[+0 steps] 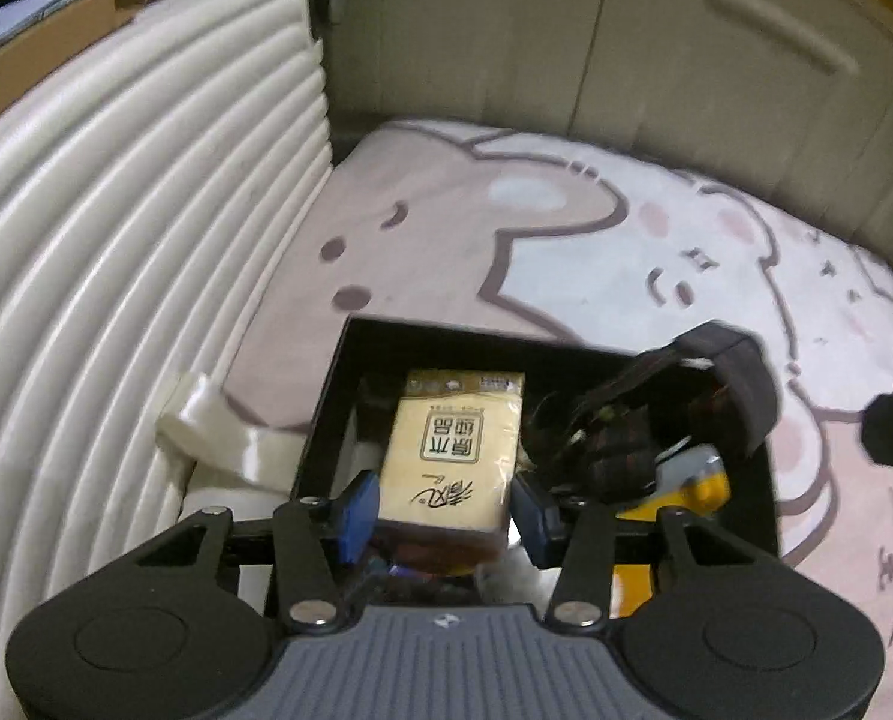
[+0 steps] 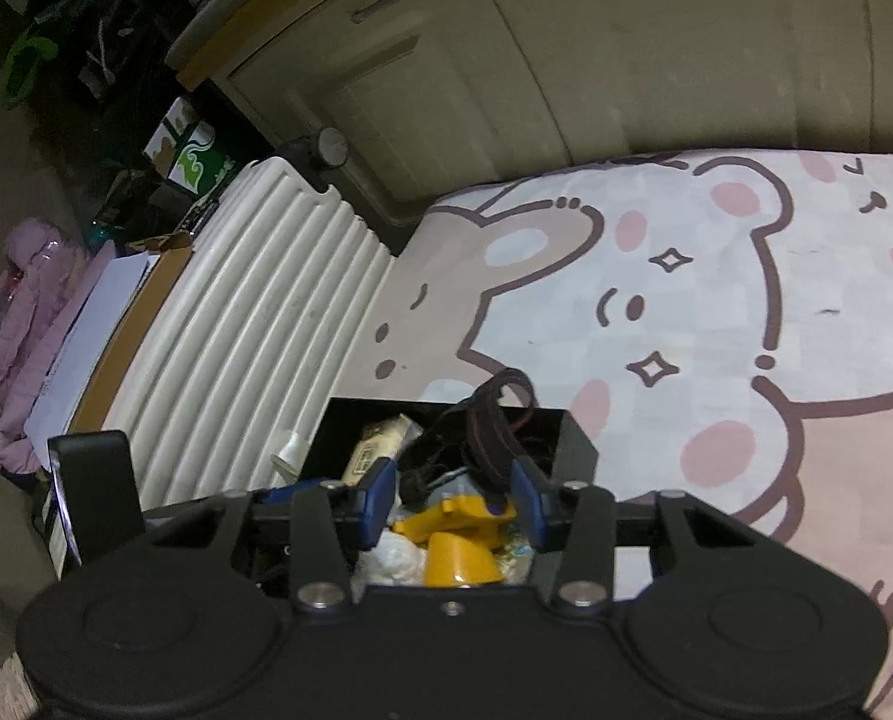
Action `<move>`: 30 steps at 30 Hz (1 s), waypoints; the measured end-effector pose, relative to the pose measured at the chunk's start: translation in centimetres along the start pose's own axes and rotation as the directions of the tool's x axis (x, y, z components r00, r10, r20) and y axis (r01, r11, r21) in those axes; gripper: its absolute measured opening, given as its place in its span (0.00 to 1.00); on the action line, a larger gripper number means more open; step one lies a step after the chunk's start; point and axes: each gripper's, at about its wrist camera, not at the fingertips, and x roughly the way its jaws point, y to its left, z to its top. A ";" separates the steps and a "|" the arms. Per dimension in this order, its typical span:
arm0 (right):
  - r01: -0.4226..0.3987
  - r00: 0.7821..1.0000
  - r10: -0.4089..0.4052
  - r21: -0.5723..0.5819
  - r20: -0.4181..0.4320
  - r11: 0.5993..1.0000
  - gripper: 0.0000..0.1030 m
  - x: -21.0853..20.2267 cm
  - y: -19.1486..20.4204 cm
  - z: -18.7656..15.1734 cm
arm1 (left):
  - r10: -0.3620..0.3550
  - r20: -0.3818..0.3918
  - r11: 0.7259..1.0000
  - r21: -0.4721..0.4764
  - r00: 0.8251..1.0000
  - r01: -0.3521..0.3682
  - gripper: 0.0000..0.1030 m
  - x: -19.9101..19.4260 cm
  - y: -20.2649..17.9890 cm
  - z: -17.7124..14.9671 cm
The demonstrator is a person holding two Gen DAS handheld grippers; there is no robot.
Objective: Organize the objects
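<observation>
A black open box (image 1: 326, 408) sits on a cartoon-print sheet. My left gripper (image 1: 446, 516) hovers over the box's near end, and its blue pads press both sides of a beige tissue pack (image 1: 452, 450) printed with characters. To the right of the pack, a black strap bundle (image 1: 620, 420) with red stitching rises above the rim, with a yellow item (image 1: 710, 483) under it. In the right wrist view my right gripper (image 2: 453, 501) is above the same box (image 2: 578, 450). The strap bundle (image 2: 488, 438) and the yellow item (image 2: 458, 540) show between its pads. Whether the pads press on the strap is unclear.
A ribbed cream panel (image 1: 146, 210) stands along the left of the bear-print sheet (image 1: 626, 252), with a white clip (image 1: 206, 420) at its foot. Cream cabinet doors (image 1: 686, 60) close off the back. A cardboard box (image 1: 38, 42) and a pink jacket (image 2: 20, 324) lie beyond the panel.
</observation>
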 end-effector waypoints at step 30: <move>0.152 0.987 -0.138 -0.195 0.084 0.969 0.63 -3.6 2.8 -2.7 | 0.011 0.080 1.000 0.016 0.997 -0.013 0.96 -8.8 -0.1 -1.8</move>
